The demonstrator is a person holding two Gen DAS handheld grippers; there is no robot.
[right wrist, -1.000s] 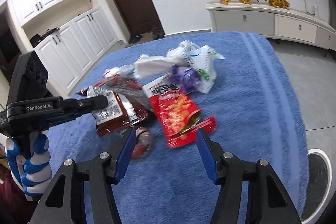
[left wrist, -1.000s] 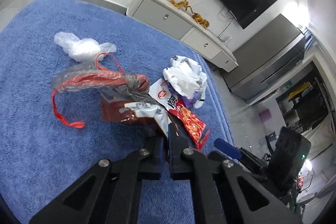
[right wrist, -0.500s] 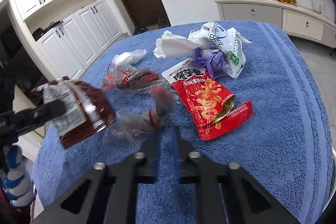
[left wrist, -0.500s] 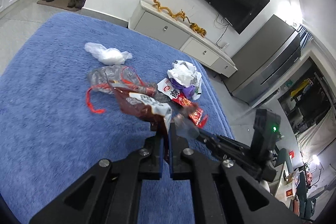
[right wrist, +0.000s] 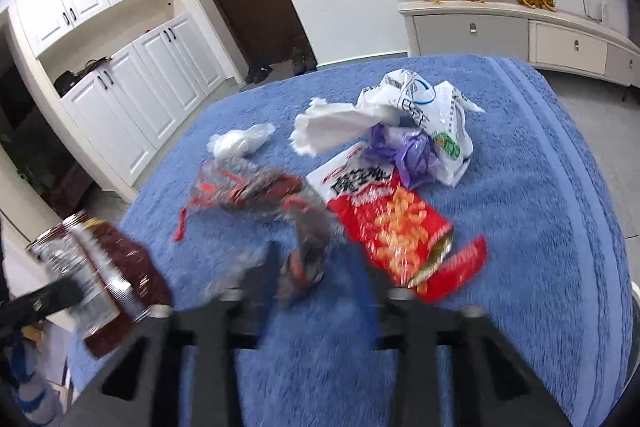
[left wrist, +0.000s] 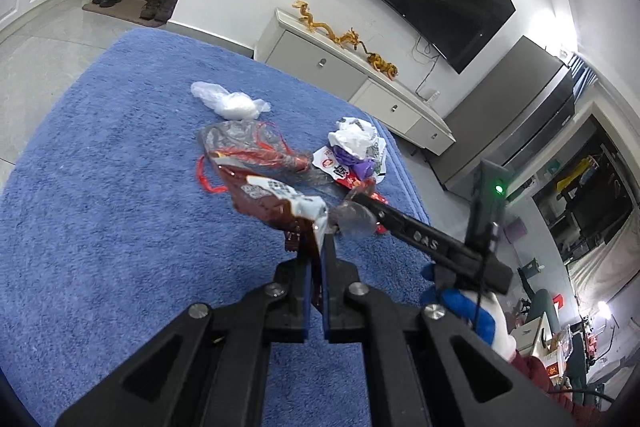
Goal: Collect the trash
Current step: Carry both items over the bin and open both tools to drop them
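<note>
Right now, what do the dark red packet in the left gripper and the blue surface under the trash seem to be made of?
The dark red packet looks like glossy plastic or foil film: it is thin, creased, and its printed panel shines. The blue surface looks like matte, fuzzy pile fabric, perhaps a towel or rug.

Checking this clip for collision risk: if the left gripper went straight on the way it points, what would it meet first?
Probably the right gripper, whose fingers cross just beyond the dark red wrapper that the left gripper holds; depth is unclear.
</note>
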